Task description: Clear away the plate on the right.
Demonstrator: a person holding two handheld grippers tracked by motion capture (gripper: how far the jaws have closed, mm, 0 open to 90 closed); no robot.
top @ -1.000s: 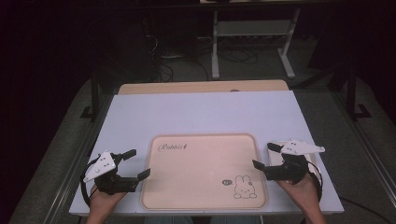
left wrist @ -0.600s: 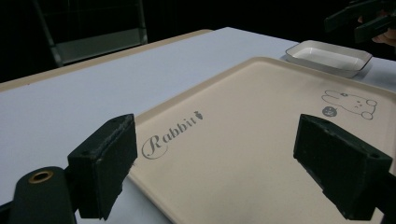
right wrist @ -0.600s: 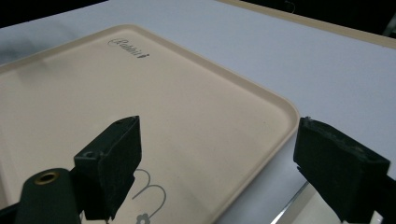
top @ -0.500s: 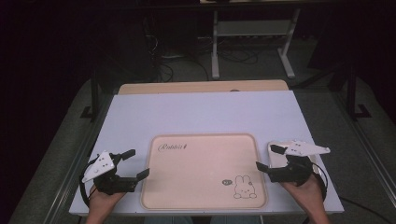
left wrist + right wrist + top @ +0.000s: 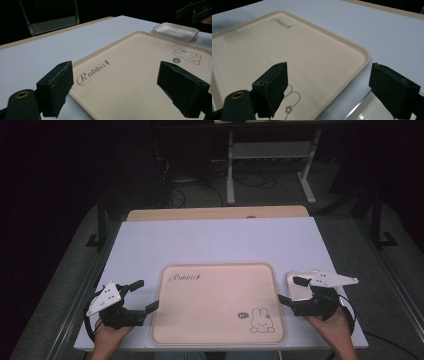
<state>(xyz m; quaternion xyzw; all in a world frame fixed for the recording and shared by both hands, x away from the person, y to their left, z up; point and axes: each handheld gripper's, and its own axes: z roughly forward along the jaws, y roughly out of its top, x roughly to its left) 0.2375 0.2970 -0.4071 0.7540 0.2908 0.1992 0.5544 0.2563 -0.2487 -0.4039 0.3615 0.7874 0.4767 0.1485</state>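
A beige tray (image 5: 217, 302) with a rabbit drawing and the word "Rabbit" lies bare in the middle of the white table (image 5: 220, 245). My left gripper (image 5: 145, 295) rests at the tray's left edge, open, with nothing between its jaws. In the left gripper view the tray (image 5: 140, 65) stretches ahead between the open left gripper (image 5: 115, 92). My right gripper (image 5: 290, 290) is open at the tray's right edge, over a small white dish (image 5: 299, 289). The right gripper view has the tray (image 5: 299, 50) under the open right gripper (image 5: 327, 92) and a dish corner (image 5: 367, 112) at bottom right.
The white dish (image 5: 176, 31) sits just off the tray's far right side, with the other gripper (image 5: 195, 11) above it. A wooden board (image 5: 217, 213) lines the table's far edge. Beyond it stand a metal frame (image 5: 270, 160) and floor cables.
My right gripper has drawn back a little toward the near edge of the table. The left gripper and the tray have stayed put.
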